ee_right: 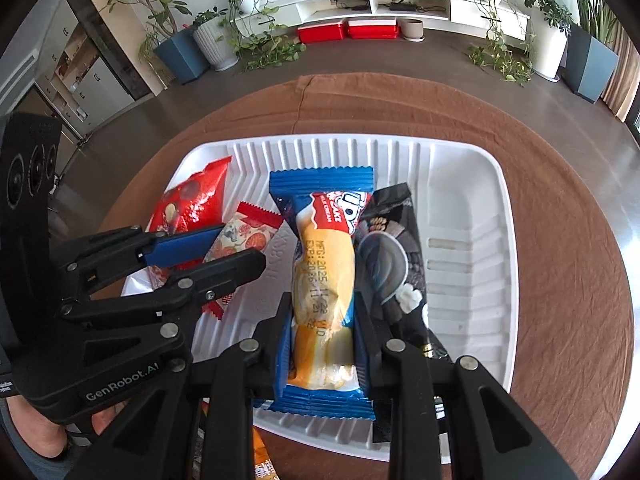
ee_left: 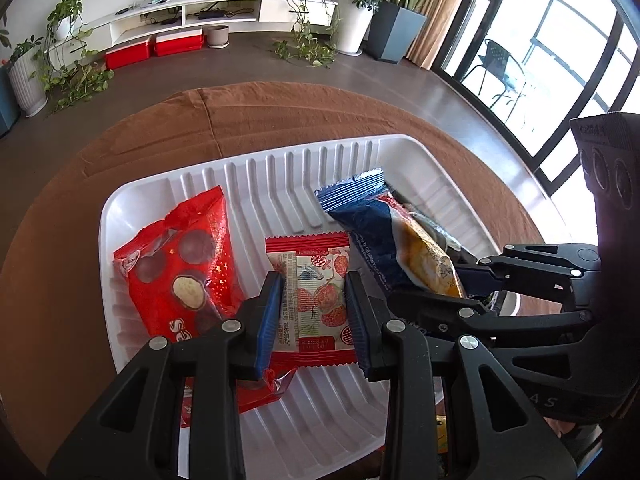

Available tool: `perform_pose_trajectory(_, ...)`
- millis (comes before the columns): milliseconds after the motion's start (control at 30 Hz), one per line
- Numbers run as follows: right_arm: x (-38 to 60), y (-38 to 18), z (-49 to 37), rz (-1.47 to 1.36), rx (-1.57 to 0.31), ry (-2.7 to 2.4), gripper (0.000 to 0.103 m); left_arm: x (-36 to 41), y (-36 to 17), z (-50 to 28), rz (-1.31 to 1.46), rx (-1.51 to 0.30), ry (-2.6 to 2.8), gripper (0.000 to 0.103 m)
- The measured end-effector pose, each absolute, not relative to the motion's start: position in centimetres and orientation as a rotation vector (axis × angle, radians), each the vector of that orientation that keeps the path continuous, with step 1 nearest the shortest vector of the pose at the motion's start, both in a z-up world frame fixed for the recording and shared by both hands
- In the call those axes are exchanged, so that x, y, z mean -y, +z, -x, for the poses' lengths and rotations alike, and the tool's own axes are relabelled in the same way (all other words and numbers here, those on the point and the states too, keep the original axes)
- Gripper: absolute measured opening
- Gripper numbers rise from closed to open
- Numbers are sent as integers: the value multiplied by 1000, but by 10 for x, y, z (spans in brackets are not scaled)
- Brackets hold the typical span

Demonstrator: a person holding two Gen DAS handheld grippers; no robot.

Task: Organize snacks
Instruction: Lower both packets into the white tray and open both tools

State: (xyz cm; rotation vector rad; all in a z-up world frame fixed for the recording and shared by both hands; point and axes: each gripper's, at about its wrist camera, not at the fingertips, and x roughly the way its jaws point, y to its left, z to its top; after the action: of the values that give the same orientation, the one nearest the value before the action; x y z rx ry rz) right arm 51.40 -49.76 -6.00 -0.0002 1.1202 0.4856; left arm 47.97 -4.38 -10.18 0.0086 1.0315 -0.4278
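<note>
White ribbed tray [ee_left: 400, 152] rests on the brown-clothed table [ee_left: 280, 112]. Left tongs [ee_left: 312, 312] grasp the red-and-white snack packet [ee_left: 308, 280] at lower centre; right tongs [ee_right: 322, 344] grasp the blue cake packet [ee_right: 320, 248] at centre frame.

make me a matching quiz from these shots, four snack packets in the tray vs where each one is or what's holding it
Things:
1. blue cake packet
2. small red-and-white packet
3. red chocolate bag
4. black packet

Places or states:
A. lying free at the left side of the white tray
B. between the left gripper fingers
C. lying right of the cake packet
D. between the right gripper fingers

Pairs: 1-D, 2-B, 3-A, 4-C
</note>
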Motion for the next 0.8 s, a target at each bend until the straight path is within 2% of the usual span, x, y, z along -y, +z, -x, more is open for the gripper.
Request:
perform_pose_trajectory(667, 498, -67, -509, 3, -1126, 467, 31, 48, -107, -480, -42, -1045, -427, 30)
perform_pose_trajectory(733, 500, -63, -507, 4, -1121, 468, 35, 45, -105, -478, -33, -1041, -423, 30)
perform_pose_trajectory(800, 502, -56, -504, 0, -1105, 468, 48, 40, -100, -475, -22, -1028, -418, 35)
